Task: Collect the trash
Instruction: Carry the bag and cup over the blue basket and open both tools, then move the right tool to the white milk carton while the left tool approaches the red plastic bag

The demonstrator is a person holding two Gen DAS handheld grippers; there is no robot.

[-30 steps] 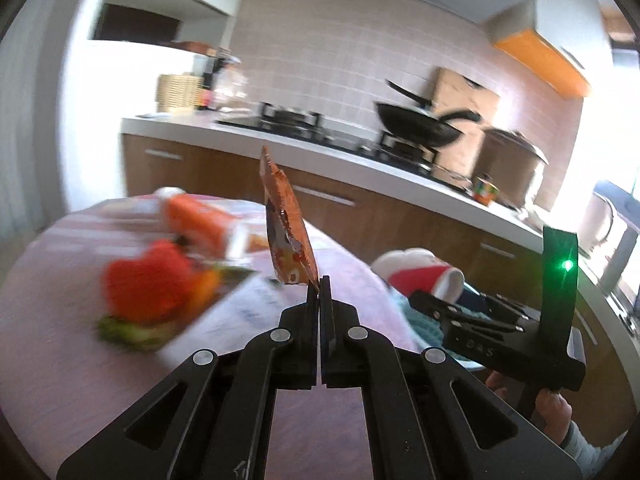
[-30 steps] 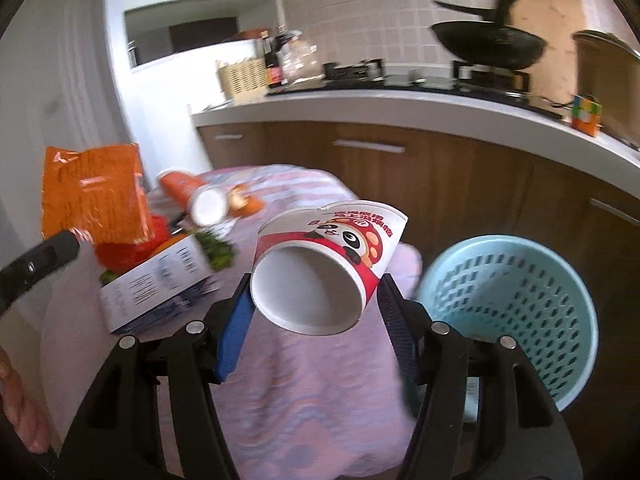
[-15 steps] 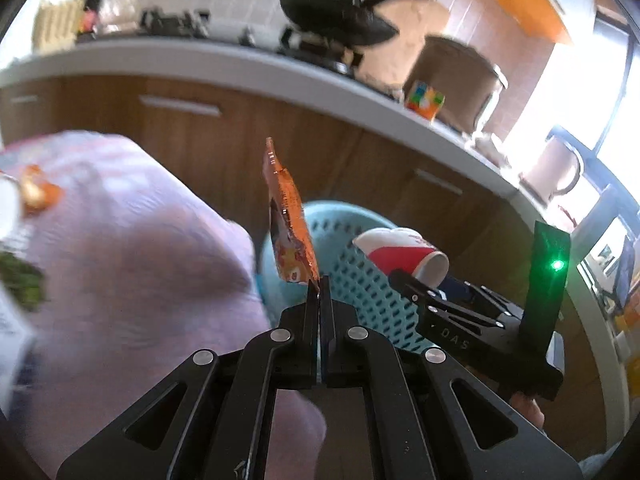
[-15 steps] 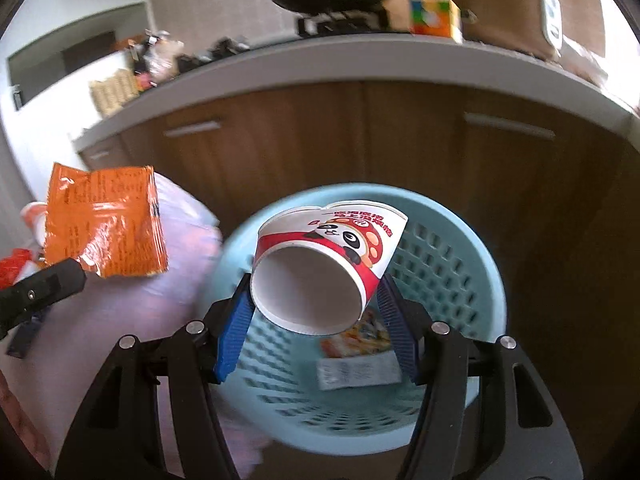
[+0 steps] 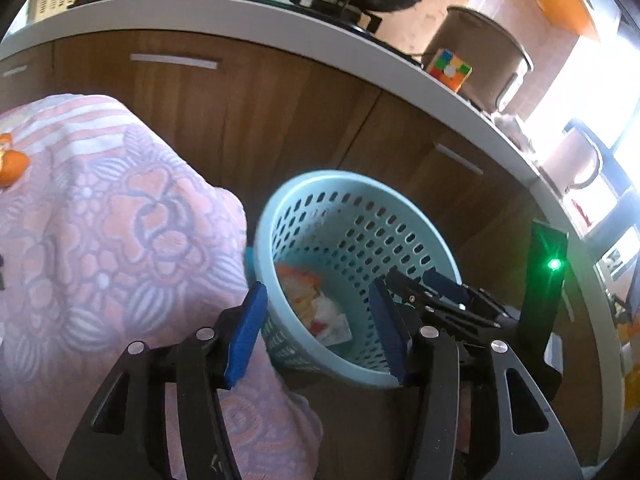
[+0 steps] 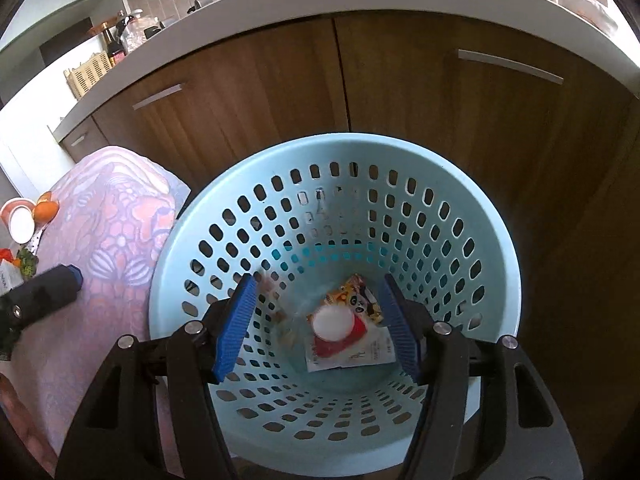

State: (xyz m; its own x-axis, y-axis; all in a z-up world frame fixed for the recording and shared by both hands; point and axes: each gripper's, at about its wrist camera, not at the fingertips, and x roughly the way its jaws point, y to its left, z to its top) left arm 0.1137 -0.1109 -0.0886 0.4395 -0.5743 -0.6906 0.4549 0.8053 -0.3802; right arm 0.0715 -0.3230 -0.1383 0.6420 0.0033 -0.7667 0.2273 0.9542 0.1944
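Red-and-white paper cup down in the bottom of the blue basket, lying on wrappers and a flat packet; orange wrapper there too, seen from the left wrist. Right gripper over the basket mouth, jaws wide apart, empty. Left gripper just beside, also spread and empty. Risk from here: clipping the rim on the way back and tipping the light basket against the tablecloth. More trash waiting on the table.

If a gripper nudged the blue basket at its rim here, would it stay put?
Probably not. The blue basket looks like thin perforated plastic, so likely light. Only a cup and wrappers weigh it down. Tall and narrow-based, it may tip or slide.
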